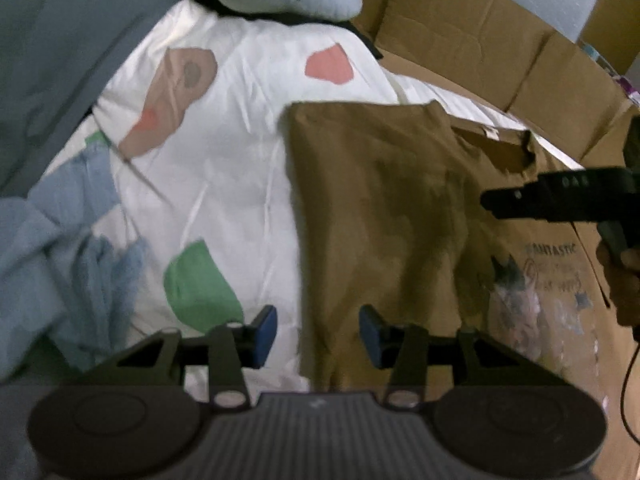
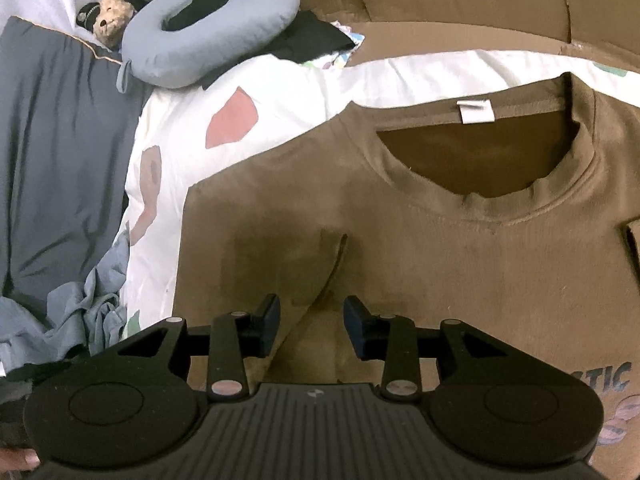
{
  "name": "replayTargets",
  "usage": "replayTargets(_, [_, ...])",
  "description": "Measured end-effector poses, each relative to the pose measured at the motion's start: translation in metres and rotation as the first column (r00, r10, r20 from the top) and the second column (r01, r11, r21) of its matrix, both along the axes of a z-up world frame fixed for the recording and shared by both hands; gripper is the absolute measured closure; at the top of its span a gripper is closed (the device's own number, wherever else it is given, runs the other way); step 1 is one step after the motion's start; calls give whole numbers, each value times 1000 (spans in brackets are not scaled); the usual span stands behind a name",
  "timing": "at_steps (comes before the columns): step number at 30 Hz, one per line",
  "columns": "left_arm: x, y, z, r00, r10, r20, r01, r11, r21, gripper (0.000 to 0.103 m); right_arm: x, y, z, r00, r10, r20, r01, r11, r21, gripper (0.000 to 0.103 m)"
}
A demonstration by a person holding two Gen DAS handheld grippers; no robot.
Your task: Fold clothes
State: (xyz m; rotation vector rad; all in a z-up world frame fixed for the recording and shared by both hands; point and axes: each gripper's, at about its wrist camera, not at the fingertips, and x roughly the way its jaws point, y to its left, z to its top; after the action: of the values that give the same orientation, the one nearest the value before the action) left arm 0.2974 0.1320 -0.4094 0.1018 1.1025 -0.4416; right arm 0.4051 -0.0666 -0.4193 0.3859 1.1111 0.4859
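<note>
The brown cotton T-shirt with a printed front (image 2: 460, 264) lay face up on the white bed cover with coloured patches (image 2: 280, 92). Its left side was already folded in, I think. My right hand-held gripper (image 2: 312, 316) hovered wide over a crease, holding nothing. My left hand-held gripper (image 1: 318, 330) was wide and empty too. Next, I judged, came grabbing an edge. I saw flat brown cardboard (image 1: 480, 32), but no box holding anything.

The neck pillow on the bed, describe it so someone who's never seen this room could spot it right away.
Start at the white quilt with coloured patches that covers the bed. At its far end, beside the dark grey pillow, lies the neck pillow. It is pale blue and curved like a horseshoe, unlike the small teddy bear next to it.
</note>
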Motion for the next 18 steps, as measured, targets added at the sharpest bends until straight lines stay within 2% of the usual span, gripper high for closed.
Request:
replayTargets(4, [-9, -5, -12, 1000, -26, -12, 26, 1000, 7, 61, -1, 1, -7, 1000, 0, -13, 0, 1000, -7, 61])
replayTargets(10, [-13, -5, -32, 999, -44, -14, 45, 998, 46, 94, 1, 7, -15, 999, -22, -32, 22, 1000, 18, 61])
replayTargets(14, [-13, 7, -32, 1000, -19, 6, 19, 999, 42, 96, 6, 16, -18, 999, -24, -33, 25, 999, 27, 61])
replayTargets(18, [-15, 13, -33, 1000, 6, -7, -6, 1000, 25, 94, 10, 24, -22, 999, -27, -23, 28, 999, 17, 61])
